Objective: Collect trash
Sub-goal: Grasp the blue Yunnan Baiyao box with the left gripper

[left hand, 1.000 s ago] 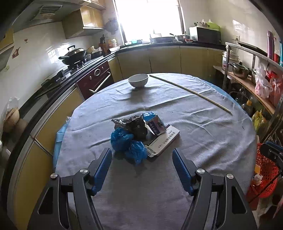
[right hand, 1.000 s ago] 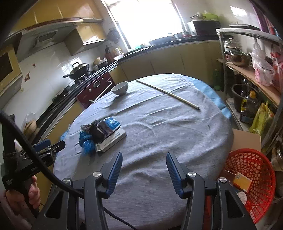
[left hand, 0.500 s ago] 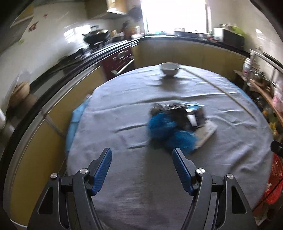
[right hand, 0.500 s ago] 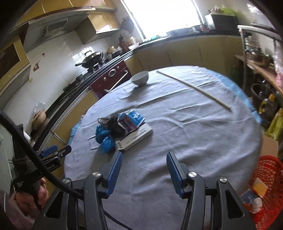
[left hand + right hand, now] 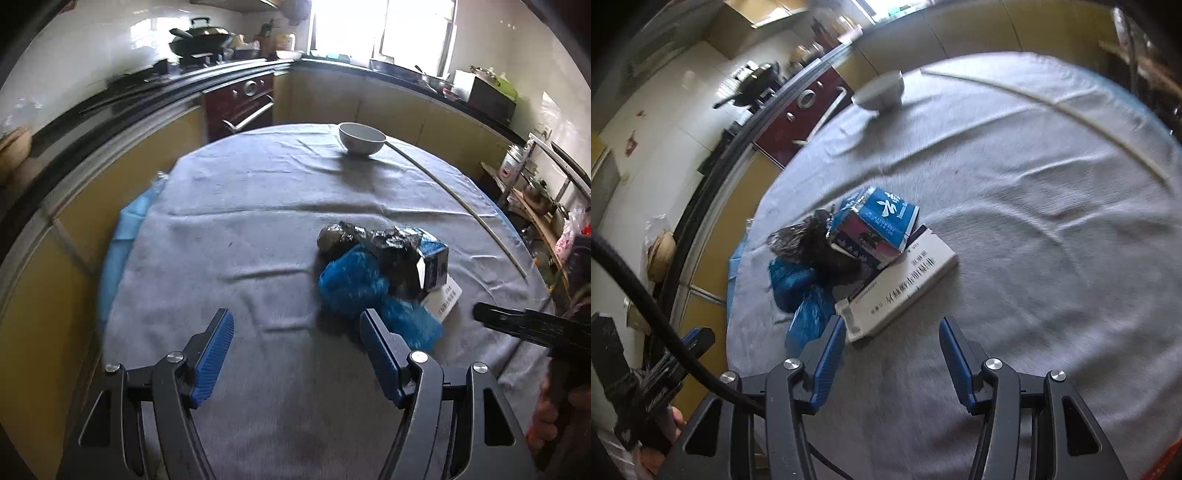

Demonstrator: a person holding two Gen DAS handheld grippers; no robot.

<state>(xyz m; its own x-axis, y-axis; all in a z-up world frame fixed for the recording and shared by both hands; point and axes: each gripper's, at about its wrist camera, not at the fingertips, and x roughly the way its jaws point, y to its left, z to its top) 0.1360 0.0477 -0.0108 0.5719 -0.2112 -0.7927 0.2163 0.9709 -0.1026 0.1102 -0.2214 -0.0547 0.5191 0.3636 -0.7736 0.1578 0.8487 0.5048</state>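
While both of your grippers hang over the grey cloth (image 5: 258, 206) on the round bench (image 5: 1052, 229), the trash sits in one heap on the cloth. In that heap a flat white box (image 5: 905, 284) lies on the cloth, a blue carton (image 5: 879, 225) rests tilted on top of it, a black crumpled wrapper (image 5: 812, 243) leans against the carton, and blue plastic bags (image 5: 798, 288) are bunched at the box's near left corner.

Your left gripper (image 5: 295, 350) has its jaws spread with only bare cloth between them; its right finger (image 5: 380, 354) overlaps the blue bags (image 5: 362, 284) in that view, but you cannot tell whether it touches them. Your right gripper (image 5: 892, 354) is also spread and holds nothing; the box's near end lies just ahead of its gap, close to the left finger (image 5: 827, 358).

A white bowl (image 5: 362, 138) stands upright near the far edge of the bench, well apart from the heap, with a long thin stick (image 5: 1052, 107) lying beside it. Your other hand's gripper shows at the edge of each view.
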